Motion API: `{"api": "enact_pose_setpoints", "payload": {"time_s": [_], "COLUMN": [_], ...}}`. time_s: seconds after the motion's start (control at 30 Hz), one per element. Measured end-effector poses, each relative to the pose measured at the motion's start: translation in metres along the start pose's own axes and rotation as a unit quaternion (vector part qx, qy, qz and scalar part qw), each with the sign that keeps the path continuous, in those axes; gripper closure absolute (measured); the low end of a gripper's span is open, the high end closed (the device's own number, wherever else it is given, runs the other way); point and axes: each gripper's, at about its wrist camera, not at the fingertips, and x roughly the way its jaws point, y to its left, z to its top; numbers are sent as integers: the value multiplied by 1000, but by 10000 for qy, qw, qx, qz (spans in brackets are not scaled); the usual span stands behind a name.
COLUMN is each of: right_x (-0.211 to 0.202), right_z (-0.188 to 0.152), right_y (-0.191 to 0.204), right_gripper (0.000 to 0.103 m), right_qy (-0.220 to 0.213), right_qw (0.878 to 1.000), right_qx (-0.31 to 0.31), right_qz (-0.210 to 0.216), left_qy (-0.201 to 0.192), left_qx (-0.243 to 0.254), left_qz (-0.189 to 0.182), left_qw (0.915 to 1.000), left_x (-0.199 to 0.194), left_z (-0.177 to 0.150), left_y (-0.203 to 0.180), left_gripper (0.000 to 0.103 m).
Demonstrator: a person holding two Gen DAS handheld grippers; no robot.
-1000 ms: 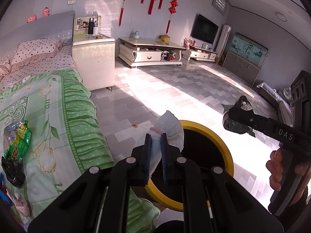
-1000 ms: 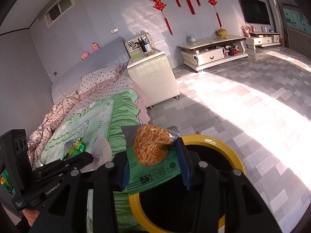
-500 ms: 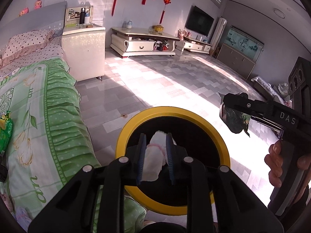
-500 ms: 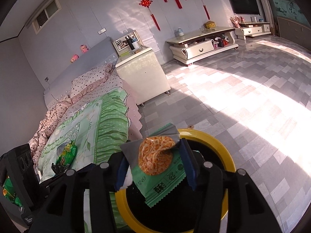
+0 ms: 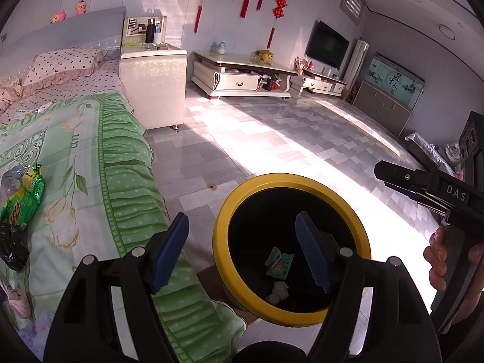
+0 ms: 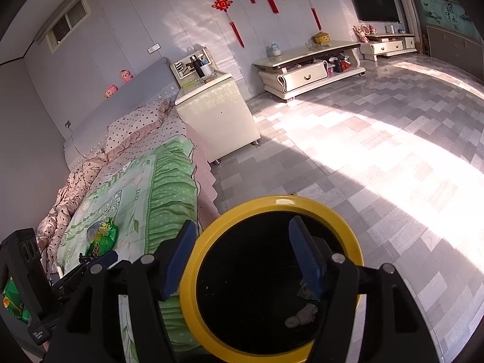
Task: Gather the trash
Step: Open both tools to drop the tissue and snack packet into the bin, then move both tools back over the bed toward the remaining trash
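A black trash bin with a yellow rim stands on the floor by the bed. Inside it lie a green snack packet and a white crumpled tissue. My left gripper is open and empty above the bin's left rim. My right gripper is open and empty above the bin; it also shows at the right of the left wrist view. A green snack bag and a black wrapper lie on the bed.
The bed with a green floral cover is on the left. A white bedside cabinet stands beyond it. A low white TV stand lines the far wall. Tiled floor lies beyond the bin.
Both grippers opened over the bin. The tissue dropped from the left one and the green snack packet from the right one; both now lie in the bin.
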Motion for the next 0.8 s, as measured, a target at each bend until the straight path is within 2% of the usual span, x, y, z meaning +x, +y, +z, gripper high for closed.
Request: {"api": "enact_pose_setpoints", "payload": {"time_s": [0.17, 0.4, 0.8], "right_x": [-8, -14, -10], "right_z": [-5, -11, -34], "right_y": [21, 60, 148], "right_gripper": [36, 32, 29], "right_qy": [-86, -149, -37], "right_qw": [9996, 9978, 9870], "right_qx": [-234, -552, -1339], "right_qz": [112, 348, 889], "left_qy": [-195, -431, -684], "left_qx": [-20, -108, -603], "left_qz": [245, 650, 1439], "left_qw": [9995, 9969, 9854], "left_x": [-23, -60, -132], "left_z": [-3, -10, -38], "left_y": [16, 49, 130], "left_gripper": [21, 15, 13]}}
